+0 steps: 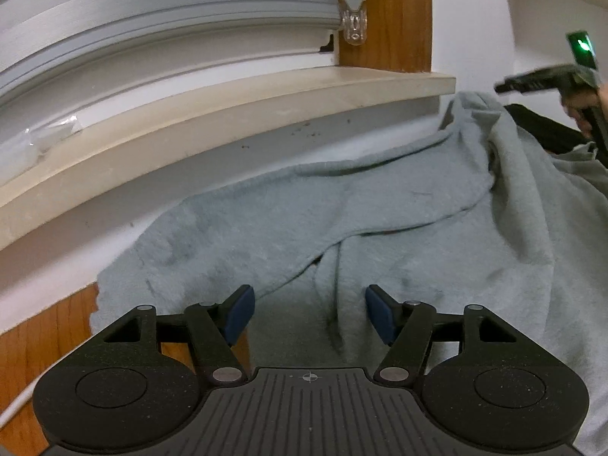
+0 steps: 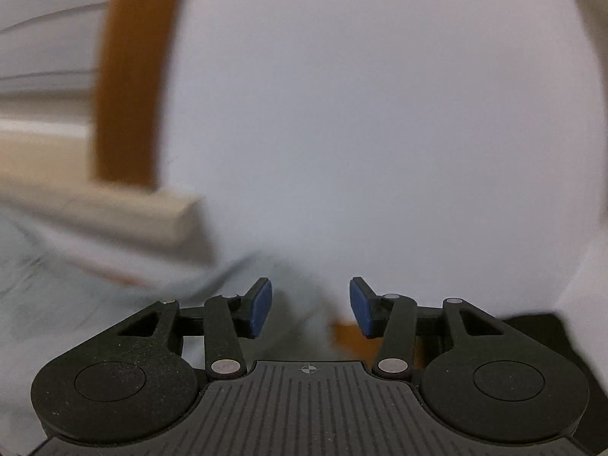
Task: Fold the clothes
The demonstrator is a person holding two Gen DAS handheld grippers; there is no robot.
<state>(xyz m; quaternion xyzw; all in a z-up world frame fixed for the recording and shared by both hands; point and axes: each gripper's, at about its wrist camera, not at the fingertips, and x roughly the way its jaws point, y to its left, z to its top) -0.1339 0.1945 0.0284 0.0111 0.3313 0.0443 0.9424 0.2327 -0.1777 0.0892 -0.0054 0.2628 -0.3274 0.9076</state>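
A pale grey-green fleece garment (image 1: 342, 209) lies crumpled on the wooden table, bunched up against the wall below the window sill. My left gripper (image 1: 309, 304) hovers low over its near edge, open, with only cloth lying beneath the blue pads and nothing pressed between them. My right gripper (image 2: 311, 304) is open and holds nothing; it faces the white wall, and that view is blurred. Its dark body (image 1: 551, 76) shows in the left wrist view, above the raised right end of the garment, held by a hand. The garment (image 2: 57, 304) is a blur at lower left.
A beige window sill (image 1: 228, 102) juts out just above the garment, with a wooden frame (image 1: 383, 15) and a blind-cord clip (image 1: 354, 19) over it. Crinkled clear plastic (image 1: 41, 136) lies on the sill. Bare wooden tabletop (image 1: 38, 349) shows at left. A black object (image 1: 539, 125) sits behind the garment.
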